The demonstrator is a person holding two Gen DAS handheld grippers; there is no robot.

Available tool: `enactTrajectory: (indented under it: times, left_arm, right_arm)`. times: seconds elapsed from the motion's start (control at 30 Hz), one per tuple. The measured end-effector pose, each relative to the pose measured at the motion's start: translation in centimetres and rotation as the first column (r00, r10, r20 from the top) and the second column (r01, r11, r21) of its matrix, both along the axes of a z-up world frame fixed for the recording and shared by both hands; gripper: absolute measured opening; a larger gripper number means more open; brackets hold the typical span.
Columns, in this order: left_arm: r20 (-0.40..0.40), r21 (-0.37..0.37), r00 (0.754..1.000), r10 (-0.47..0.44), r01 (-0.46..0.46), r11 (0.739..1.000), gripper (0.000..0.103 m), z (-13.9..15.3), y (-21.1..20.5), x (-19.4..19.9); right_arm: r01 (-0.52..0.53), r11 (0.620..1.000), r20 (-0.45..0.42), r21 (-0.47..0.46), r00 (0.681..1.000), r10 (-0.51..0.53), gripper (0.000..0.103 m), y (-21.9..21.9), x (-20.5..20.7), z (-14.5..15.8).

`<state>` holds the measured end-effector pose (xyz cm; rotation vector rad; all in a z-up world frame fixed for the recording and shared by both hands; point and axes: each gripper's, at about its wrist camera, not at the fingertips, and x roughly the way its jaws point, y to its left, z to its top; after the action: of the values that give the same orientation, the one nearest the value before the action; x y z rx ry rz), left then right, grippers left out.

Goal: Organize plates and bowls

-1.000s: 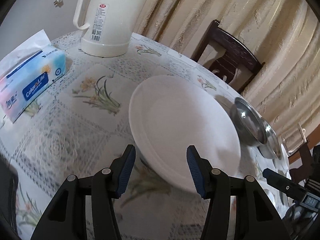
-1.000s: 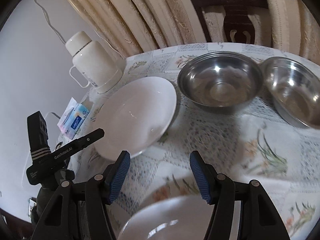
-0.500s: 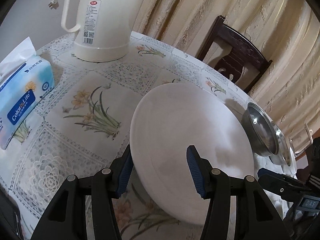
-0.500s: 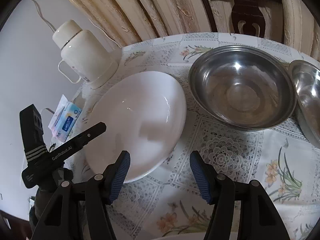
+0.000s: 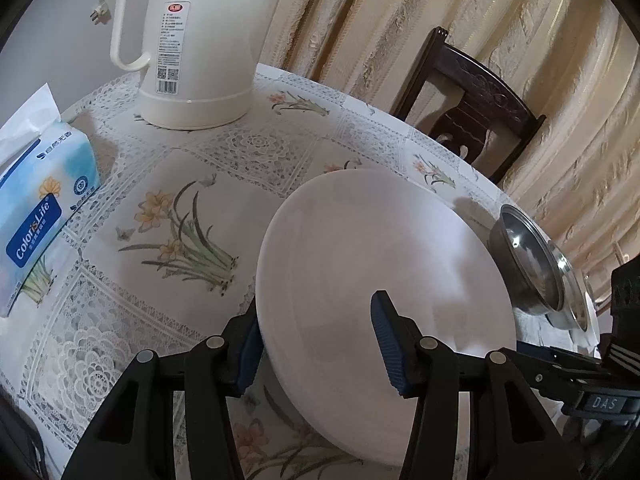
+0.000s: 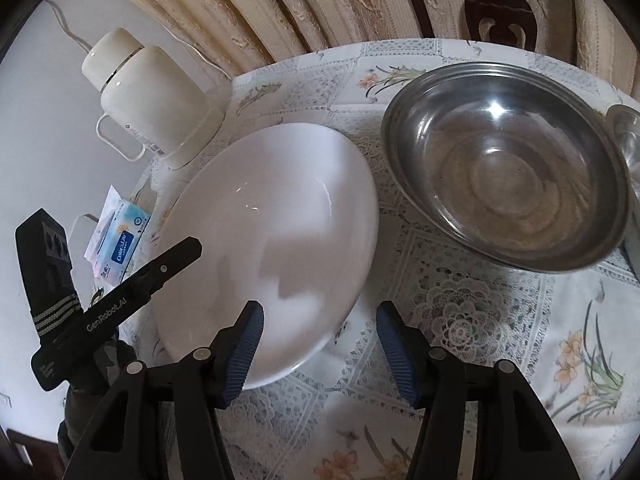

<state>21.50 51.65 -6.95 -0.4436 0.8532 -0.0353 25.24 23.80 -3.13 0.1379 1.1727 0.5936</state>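
White plate (image 5: 384, 264) lies on the floral tablecloth (image 5: 176, 216) in the left wrist view; the left gripper (image 5: 316, 344) is spread open, one finger either side of the plate's near rim. A kettle (image 5: 200, 44) stands at the table's far edge. In the right wrist view, the right gripper (image 6: 320, 356) is open and empty at the plate's near edge; a steel bowl (image 6: 504, 164) sits just beside the plate.

Round desk (image 5: 248, 152) with a lace-and-daffodil print tablecloth (image 5: 176, 216). Sitting on it: a cream electric kettle (image 5: 200, 40) near the far edge, a Colors Life tissue pack (image 5: 36, 216) by the left edge, a white plate (image 6: 272, 240) around the middle, and a steel bowl (image 6: 504, 168) just beside it, with a second steel bowl (image 6: 628, 136) at the right edge.
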Motion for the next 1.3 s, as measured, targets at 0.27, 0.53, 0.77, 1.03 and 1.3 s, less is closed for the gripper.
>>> enactTrajectory:
  times: [0.27,0.53,0.77,1.03,1.3]
  left_arm:
    - [-0.002,0.011,1.0,0.0,0.0,1.0,0.051,0.0,-0.1,0.3]
    - [-0.002,-0.001,1.0,0.006,-0.006,1.0,0.051,0.0,0.3,0.7]
    - [0.009,0.026,1.0,0.003,-0.003,1.0,0.051,0.0,0.0,0.7]
    - [0.021,0.061,1.0,0.002,-0.003,0.998,0.051,0.1,-0.4,0.2]
    - [0.047,0.095,0.999,-0.014,0.009,0.995,0.051,1.0,-1.2,-1.3]
  right_arm:
    - [-0.004,1.0,0.001,-0.008,1.0,0.004,0.051,0.6,0.3,-0.1]
    - [-0.021,1.0,-0.001,0.012,1.0,0.021,0.044,1.0,0.7,-0.2]
    - [-0.045,0.999,0.046,-0.028,0.998,0.046,0.044,1.4,0.4,0.0]
    - [-0.086,0.982,0.226,-0.168,0.966,0.123,0.044,2.6,-1.3,1.4]
    - [-0.082,0.985,0.252,-0.154,0.96,0.12,0.044,2.0,-1.6,1.7]
